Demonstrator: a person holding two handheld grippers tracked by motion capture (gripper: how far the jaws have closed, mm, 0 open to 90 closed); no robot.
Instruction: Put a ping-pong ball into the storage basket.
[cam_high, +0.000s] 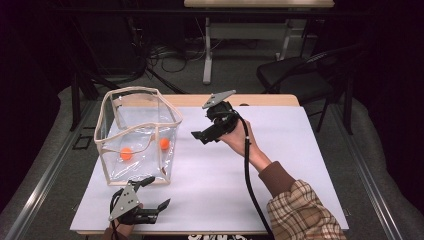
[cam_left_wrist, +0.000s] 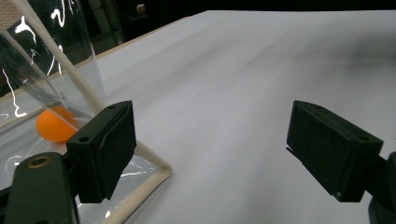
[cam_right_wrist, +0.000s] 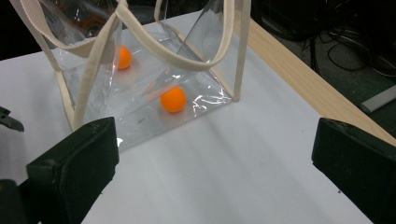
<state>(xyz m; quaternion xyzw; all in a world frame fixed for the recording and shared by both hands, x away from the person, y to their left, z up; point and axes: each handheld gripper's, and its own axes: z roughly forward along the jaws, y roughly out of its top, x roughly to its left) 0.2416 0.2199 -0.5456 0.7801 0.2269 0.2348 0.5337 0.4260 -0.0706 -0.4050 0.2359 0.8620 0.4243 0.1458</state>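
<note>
Right gripper (cam_high: 200, 136) gapes wide, empty, beside the clear plastic cream-trimmed bag (cam_high: 137, 135); withdraw slowly, avoiding its handles.

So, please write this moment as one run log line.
left gripper: open, empty, beside clear bag | right gripper: open, empty, above table | orange balls: two, inside bag

Clear plastic tote bag with cream fabric trim and handles (cam_high: 137, 132), two small round orange balls (cam_high: 126, 154) (cam_high: 164, 144), pale wooden counter under a white sheet (cam_high: 280, 150), black tongs (cam_high: 200, 136) with grey plate, brown cuff and tan plaid sleeve (cam_high: 300, 207), black chair (cam_high: 300, 75)
</note>
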